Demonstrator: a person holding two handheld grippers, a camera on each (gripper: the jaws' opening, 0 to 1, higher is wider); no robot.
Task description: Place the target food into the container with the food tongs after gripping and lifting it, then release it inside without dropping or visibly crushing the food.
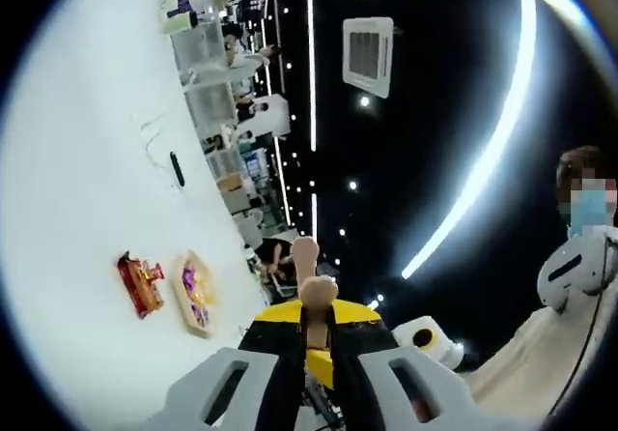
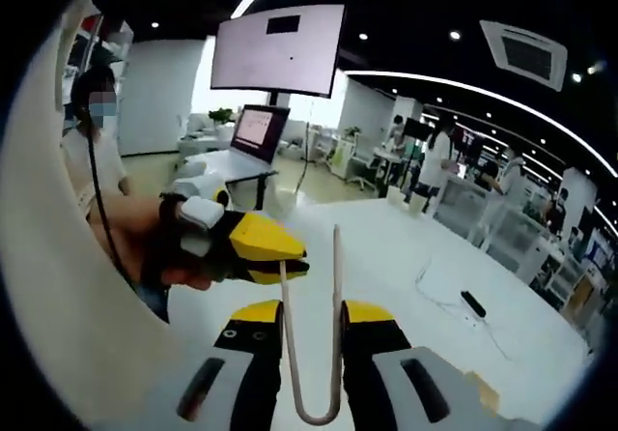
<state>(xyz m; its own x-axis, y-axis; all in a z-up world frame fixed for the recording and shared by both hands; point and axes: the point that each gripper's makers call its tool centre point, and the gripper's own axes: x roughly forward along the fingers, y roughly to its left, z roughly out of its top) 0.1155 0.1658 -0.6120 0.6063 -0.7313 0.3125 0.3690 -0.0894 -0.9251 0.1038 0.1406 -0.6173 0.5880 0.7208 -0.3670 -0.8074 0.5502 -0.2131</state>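
Looking along the left gripper (image 1: 319,339) first: the view is rolled hard, so the broad white tabletop (image 1: 87,209) runs up the left side. Its black-and-yellow jaws sit close together around a slim tan, sausage-like piece of food (image 1: 311,291), which stands up out of the jaws, long axis running away from the camera toward the dark ceiling, rounded tip uppermost. Out on the table, well apart from the claw, lies a red snack packet (image 1: 140,283), and just beside it a shallow light wooden tray (image 1: 193,294) holding purple and yellow wrapped bits. A small black bar-shaped object (image 1: 177,168) rests farther up the table.

Over to the right gripper view: the right gripper (image 2: 311,315) has its jaws pressed in on a pair of pale, U-shaped food tongs (image 2: 314,354). The bend sits low between the jaws, the two thin arms rising away from the camera, tips parted with nothing between them. The left gripper (image 2: 251,247) comes in from the left in a person's hand (image 2: 159,247), its yellow nose touching the tongs' left arm.
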